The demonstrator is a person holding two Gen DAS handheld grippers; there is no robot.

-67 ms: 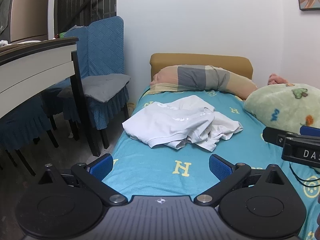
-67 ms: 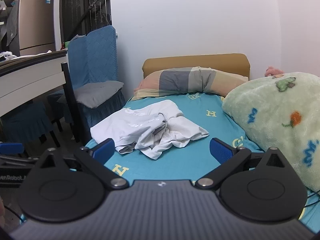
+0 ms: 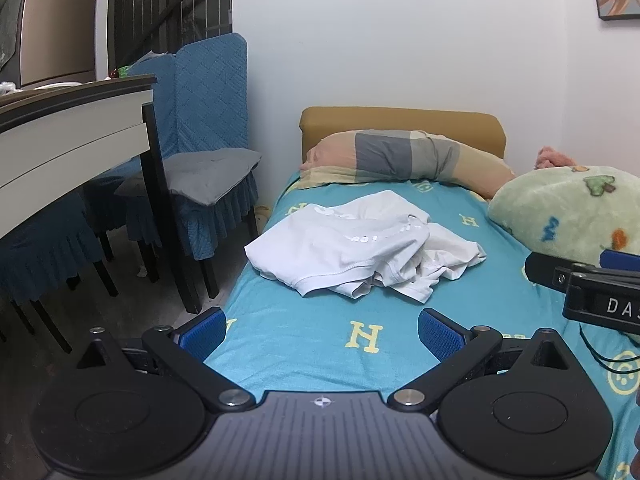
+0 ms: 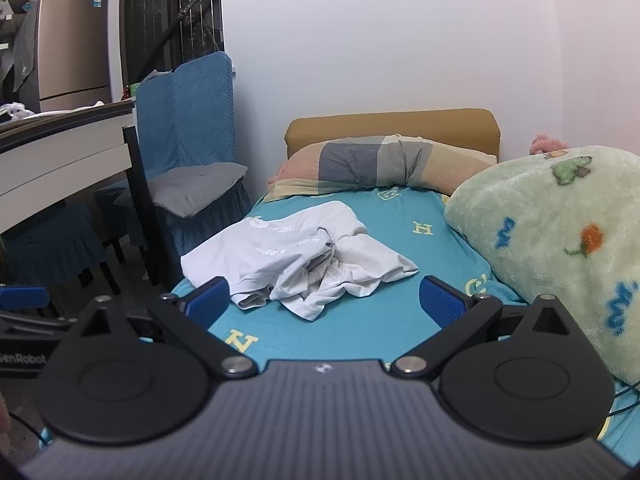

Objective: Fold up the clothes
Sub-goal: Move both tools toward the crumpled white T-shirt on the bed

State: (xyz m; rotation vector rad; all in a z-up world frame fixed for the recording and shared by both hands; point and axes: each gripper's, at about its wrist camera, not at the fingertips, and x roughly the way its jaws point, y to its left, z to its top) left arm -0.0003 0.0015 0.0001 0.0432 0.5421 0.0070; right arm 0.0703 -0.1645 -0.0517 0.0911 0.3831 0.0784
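Observation:
A crumpled white garment lies in a heap on the turquoise bed sheet, toward the bed's left edge. It also shows in the right wrist view. My left gripper is open and empty, short of the garment, above the sheet. My right gripper is open and empty, just short of the garment's near edge. The right gripper's body shows at the right edge of the left wrist view. The left gripper shows at the left edge of the right wrist view.
A patchwork pillow lies at the tan headboard. A green fleece blanket is piled along the bed's right side. Blue-covered chairs and a white table stand left of the bed.

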